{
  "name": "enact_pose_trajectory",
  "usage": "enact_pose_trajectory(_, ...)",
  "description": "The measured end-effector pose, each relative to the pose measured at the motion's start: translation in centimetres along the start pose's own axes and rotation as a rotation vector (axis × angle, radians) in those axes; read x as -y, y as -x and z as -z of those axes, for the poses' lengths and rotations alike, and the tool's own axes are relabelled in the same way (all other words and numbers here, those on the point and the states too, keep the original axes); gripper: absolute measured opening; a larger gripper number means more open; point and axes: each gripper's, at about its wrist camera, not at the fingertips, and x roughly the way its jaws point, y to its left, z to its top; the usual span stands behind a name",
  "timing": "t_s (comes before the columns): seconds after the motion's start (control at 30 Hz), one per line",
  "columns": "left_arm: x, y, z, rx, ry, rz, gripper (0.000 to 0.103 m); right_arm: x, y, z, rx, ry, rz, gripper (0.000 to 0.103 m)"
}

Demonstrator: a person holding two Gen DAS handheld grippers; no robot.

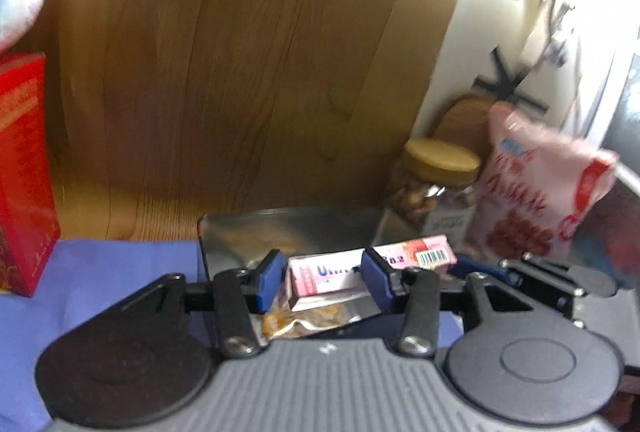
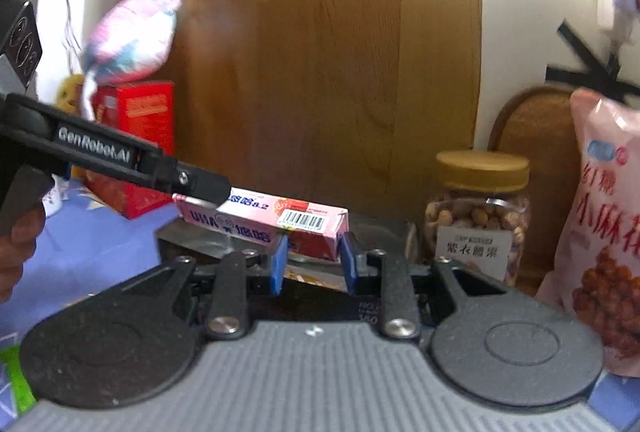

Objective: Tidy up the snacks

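Observation:
A pink candy box (image 1: 332, 270) lies across an open silver tin (image 1: 288, 232), on top of a foil snack packet (image 1: 304, 320). My left gripper (image 1: 324, 280) straddles the box's left part. A thin gap shows beside its left pad, and its right pad stands in front of the box, so it is open. In the right wrist view the same pink candy box (image 2: 280, 220) runs back to the left, where the left gripper's fingertips (image 2: 208, 187) cover its far end. My right gripper (image 2: 314, 264) flanks the barcode end closely. Whether those pads press on it I cannot tell.
A red carton (image 2: 140, 135) stands at the left on the blue cloth (image 1: 100, 272), with a pastel puffed bag (image 2: 132, 35) above it. A nut jar (image 2: 480, 216) with a tan lid and a pink snack bag (image 2: 608, 232) stand at the right. A wood panel backs the scene.

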Motion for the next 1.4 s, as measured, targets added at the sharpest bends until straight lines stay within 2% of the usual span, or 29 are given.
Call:
enact_pose_trajectory(0.07, 0.2, -1.4, 0.5, -0.038, -0.017, -0.021, 0.052, 0.1, -0.6, 0.2, -0.009, -0.014, 0.007, 0.034)
enact_pose_trajectory(0.13, 0.2, -1.4, 1.0, -0.056, -0.028, -0.024, 0.052, 0.1, -0.4, 0.2, 0.003, -0.032, 0.005, 0.034)
enact_pose_trajectory(0.23, -0.7, 1.2, 1.8, -0.016, -0.019, 0.012, 0.055, 0.3, 1.4, 0.5, 0.04, -0.071, -0.005, 0.034)
enact_pose_trajectory(0.27, -1.4, 2.4, 2.1, 0.003, -0.01, 0.018, 0.059, 0.4, 2.0, 0.7, 0.046, -0.09, -0.017, 0.034)
enact_pose_trajectory(0.33, -2.7, 4.5, 3.2, 0.022, 0.005, 0.012, 0.062, 0.6, 3.3, 1.4, 0.04, -0.152, -0.075, 0.034)
enact_pose_trajectory(0.43, -5.1, 6.1, 5.2, 0.007, 0.051, -0.026, 0.065, -0.1, 4.3, 2.8, -0.026, -0.275, -0.217, 0.034)
enact_pose_trajectory(0.5, -6.8, 6.5, 6.3, -0.021, 0.109, -0.047, 0.081, -1.5, 4.5, 3.7, -0.071, -0.32, -0.292, 0.034)
enact_pose_trajectory(0.53, -7.8, 6.6, 7.0, -0.036, 0.153, -0.049, 0.083, -2.4, 4.5, 4.1, -0.094, -0.329, -0.326, 0.034)
enact_pose_trajectory(0.6, -9.2, 6.5, 7.9, -0.065, 0.225, -0.023, 0.083, -4.2, 4.2, 4.4, -0.123, -0.314, -0.362, 0.034)
enact_pose_trajectory(0.7, -10.4, 5.8, 8.8, -0.098, 0.286, 0.024, 0.083, -6.4, 2.9, 4.3, -0.178, -0.26, -0.352, 0.035)
enact_pose_trajectory(0.73, -10.7, 5.4, 9.1, -0.112, 0.295, 0.032, 0.083, -6.9, 2.4, 4.3, -0.201, -0.255, -0.354, 0.04)
enact_pose_trajectory(0.8, -11.1, 4.2, 9.8, -0.155, 0.338, 0.066, 0.073, -7.4, 1.2, 4.3, -0.238, -0.245, -0.354, 0.045)
enact_pose_trajectory(0.83, -11.2, 4.1, 10.2, -0.148, 0.345, 0.076, 0.071, -7.7, 0.7, 4.5, -0.25, -0.242, -0.354, 0.047)
enact_pose_trajectory(0.87, -10.8, 4.2, 10.4, -0.142, 0.325, 0.07, 0.05, -7.8, 0.3, 4.8, -0.26, -0.249, -0.362, 0.047)
enact_pose_trajectory(0.93, -10.7, 4.6, 10.5, -0.128, 0.328, 0.088, 0.044, -7.9, -0.7, 4.9, -0.274, -0.283, -0.389, 0.042)
enact_pose_trajectory(1.0, -10.7, 5.7, 10.2, -0.099, 0.324, 0.072, 0.042, -8.4, -1.1, 4.6, -0.278, -0.293, -0.396, 0.029)
enact_pose_trajectory(1.03, -10.7, 6.4, 10.1, -0.086, 0.327, 0.07, 0.042, -8.7, -1.0, 4.4, -0.272, -0.294, -0.401, 0.027)
enact_pose_trajectory(1.23, -9.0, 12.1, 10.4, 0.02, 0.308, 0.104, 0.042, -10.8, 3.3, 3.1, -0.157, -0.209, -0.416, 0.027)
enact_pose_trajectory(1.4, -6.3, 14.5, 12.5, -0.008, 0.287, 0.151, 0.042, -10.1, 8.4, 4.6, -0.152, -0.193, -0.461, 0.027)
